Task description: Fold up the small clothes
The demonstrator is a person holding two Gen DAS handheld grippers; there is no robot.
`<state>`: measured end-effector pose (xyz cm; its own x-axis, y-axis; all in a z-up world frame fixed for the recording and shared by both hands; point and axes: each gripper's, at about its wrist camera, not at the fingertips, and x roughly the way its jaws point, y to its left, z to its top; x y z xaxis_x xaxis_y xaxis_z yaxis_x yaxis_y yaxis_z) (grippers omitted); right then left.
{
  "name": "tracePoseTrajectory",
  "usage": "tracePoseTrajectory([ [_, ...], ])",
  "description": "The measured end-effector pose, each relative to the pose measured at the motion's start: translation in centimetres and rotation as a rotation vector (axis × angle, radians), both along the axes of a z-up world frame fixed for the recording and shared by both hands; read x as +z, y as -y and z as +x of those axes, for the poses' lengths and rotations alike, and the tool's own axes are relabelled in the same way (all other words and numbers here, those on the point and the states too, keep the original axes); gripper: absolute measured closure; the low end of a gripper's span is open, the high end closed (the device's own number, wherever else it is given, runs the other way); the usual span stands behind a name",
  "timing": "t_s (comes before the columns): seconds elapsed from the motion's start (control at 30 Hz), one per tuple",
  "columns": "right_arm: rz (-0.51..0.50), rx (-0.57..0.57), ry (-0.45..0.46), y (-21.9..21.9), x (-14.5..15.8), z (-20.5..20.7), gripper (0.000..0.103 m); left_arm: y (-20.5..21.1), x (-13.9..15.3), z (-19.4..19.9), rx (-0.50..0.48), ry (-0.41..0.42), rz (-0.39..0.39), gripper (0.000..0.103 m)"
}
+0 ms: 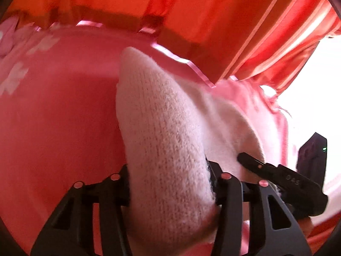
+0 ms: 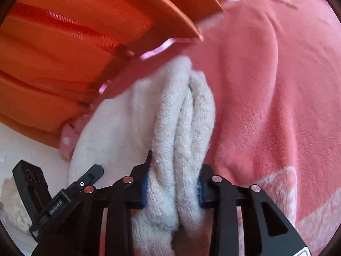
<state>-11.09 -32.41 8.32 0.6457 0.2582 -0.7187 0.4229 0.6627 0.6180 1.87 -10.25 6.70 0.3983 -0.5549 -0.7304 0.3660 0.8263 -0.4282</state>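
A small white knitted garment (image 1: 153,117) lies bunched on a pink fleece blanket (image 1: 53,117). My left gripper (image 1: 168,170) is shut on a thick fold of it, with the cloth filling the gap between both fingers. In the right wrist view the same garment (image 2: 170,106) rises in several ridges, and my right gripper (image 2: 175,170) is shut on them with its blue pads (image 2: 145,189) pressing the cloth from both sides. Each gripper shows in the other's view: the right one (image 1: 255,164) lies against the cloth close beside the left, and the left one (image 2: 91,172) sits at lower left.
An orange plastic container (image 1: 191,10) with a pink rim stands just behind the garment, also large at the upper left in the right wrist view (image 2: 74,42). The pink blanket (image 2: 266,85) spreads to the right, with a paler pattern near its edge.
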Motion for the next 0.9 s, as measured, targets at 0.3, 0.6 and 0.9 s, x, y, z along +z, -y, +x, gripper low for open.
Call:
tracePoseTrajectory([
  [0.3,-0.152,0.062,0.383,-4.6,16.2,0.0,0.077,-5.2,14.1,-1.8,-0.074,0.254,-0.148,0.06],
  [0.6,-0.26,0.187,0.519,-11.4,22.0,6.3,0.076,-13.2,20.5,-0.2,0.033,0.502,-0.162,0.058],
  [0.9,-0.206,0.153,-0.094,-11.8,-1.3,12.5,0.06,-18.7,-1.5,8.6,0.227,0.075,0.012,0.036],
])
